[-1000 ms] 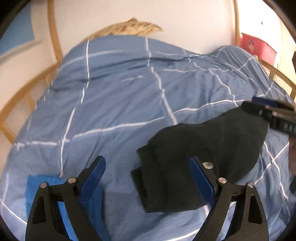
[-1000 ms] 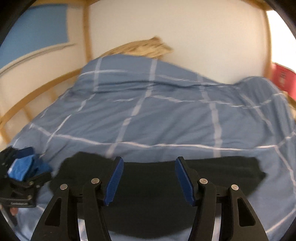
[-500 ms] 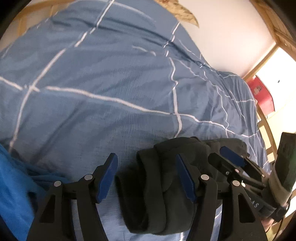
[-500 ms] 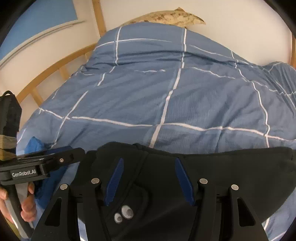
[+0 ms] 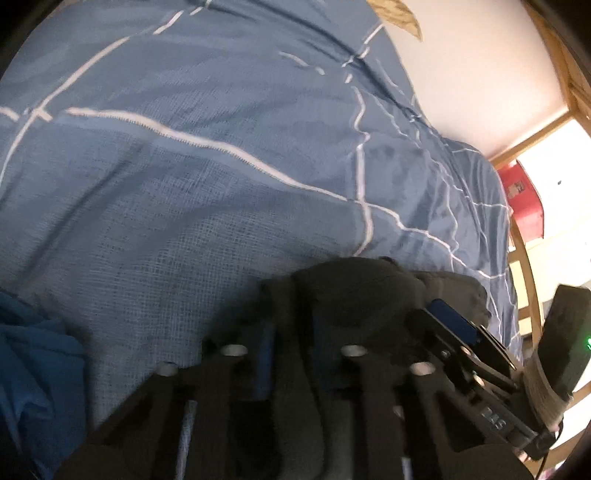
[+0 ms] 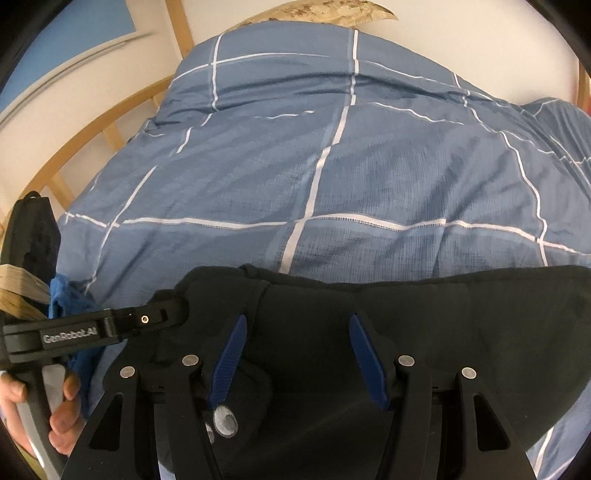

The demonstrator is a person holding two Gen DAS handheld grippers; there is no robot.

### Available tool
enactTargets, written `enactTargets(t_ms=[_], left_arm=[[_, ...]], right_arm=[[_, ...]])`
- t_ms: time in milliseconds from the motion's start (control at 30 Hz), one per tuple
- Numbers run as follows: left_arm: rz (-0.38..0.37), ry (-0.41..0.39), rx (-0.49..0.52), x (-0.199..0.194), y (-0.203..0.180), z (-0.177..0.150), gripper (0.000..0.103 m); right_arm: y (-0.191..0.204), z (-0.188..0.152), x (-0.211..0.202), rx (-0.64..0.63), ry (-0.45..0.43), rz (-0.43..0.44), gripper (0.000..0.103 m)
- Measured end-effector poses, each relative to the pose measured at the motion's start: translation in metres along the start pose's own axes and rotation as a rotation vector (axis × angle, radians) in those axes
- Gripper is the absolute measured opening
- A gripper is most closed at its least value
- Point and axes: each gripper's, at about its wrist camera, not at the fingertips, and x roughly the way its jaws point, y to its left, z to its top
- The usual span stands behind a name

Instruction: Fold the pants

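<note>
The black pants (image 6: 461, 317) lie folded across the blue checked duvet (image 6: 332, 166). In the right wrist view my right gripper (image 6: 295, 332) is open, its blue pads over the pants near two silver buttons (image 6: 225, 422). My left gripper (image 6: 173, 308) reaches in from the left and its fingers meet the pants' left end. In the blurred left wrist view my left gripper (image 5: 291, 332) has its fingers close together on a bunched edge of the pants (image 5: 354, 284). The right gripper (image 5: 465, 332) shows at the lower right.
A bright blue garment (image 5: 33, 376) lies on the duvet at the left, also seen behind the left gripper (image 6: 62, 295). A wooden bed frame (image 6: 122, 107) rings the bed. A red box (image 5: 524, 199) stands beyond the far side. A patterned pillow (image 6: 325, 9) lies at the head.
My left gripper has moved in and closed on the left end of the pants. The right gripper has moved lower over the pants and stays open.
</note>
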Motion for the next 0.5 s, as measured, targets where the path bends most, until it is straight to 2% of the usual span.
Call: enactTargets(t_ms=[67,200,367,500], left_arm=[[-0.02,-0.031,0.019,-0.015,-0.006,-0.004,0.011],[0.051,-0.088,0.093,-0.042,-0.021,-0.018,0.01],[0.148,-0.071,0.113,-0.035,-0.013,-0.024,0.01],[0.154,-0.058,0.079,-0.025,-0.001,-0.023,0.01]], right_arm=[[0.001,0.0,-0.001,-0.003,-0.001,0.0,0.058],[0.007,-0.002,-0.003,-0.018,-0.013,0.025,0.058],[0.022,-0.004,0.002,-0.035,-0.004,0.04,0.058],[0.028,-0.007,0.011,-0.046,0.02,0.024,0.058]])
